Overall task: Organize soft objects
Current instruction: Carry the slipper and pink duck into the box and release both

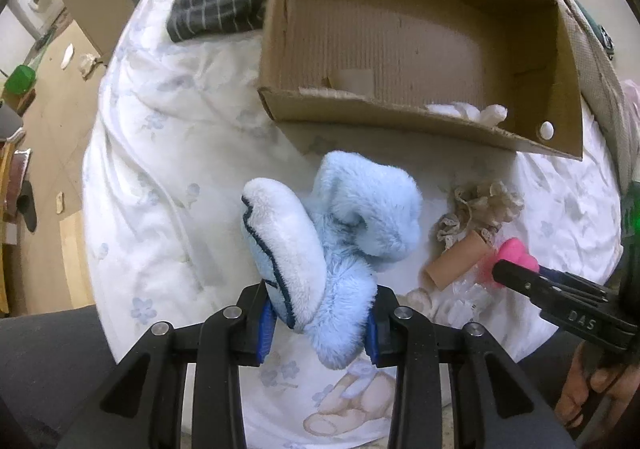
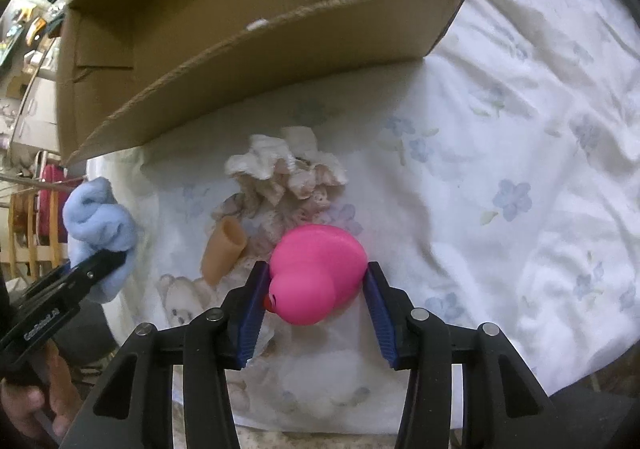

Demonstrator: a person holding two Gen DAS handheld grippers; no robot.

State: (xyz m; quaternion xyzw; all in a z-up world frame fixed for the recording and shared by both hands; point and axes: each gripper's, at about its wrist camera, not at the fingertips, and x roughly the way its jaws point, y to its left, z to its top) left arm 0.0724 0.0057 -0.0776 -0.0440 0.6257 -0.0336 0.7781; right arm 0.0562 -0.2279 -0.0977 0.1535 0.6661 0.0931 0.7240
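Soft blue plush (image 1: 320,245) sits clamped in my left gripper (image 1: 318,325), just short of the cardboard box (image 1: 384,121); my right gripper (image 2: 316,289) pinches a pink duck (image 2: 316,273), equally near.

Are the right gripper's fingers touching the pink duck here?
Touching. The right wrist view shows the right gripper with both blue finger pads pressed against the sides of the pink duck, with no gap on either side.

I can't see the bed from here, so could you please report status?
Left tongs shut on fluffy blue plush. Right tongs shut on pink rubber duck. Open cardboard box just ahead, path clear.
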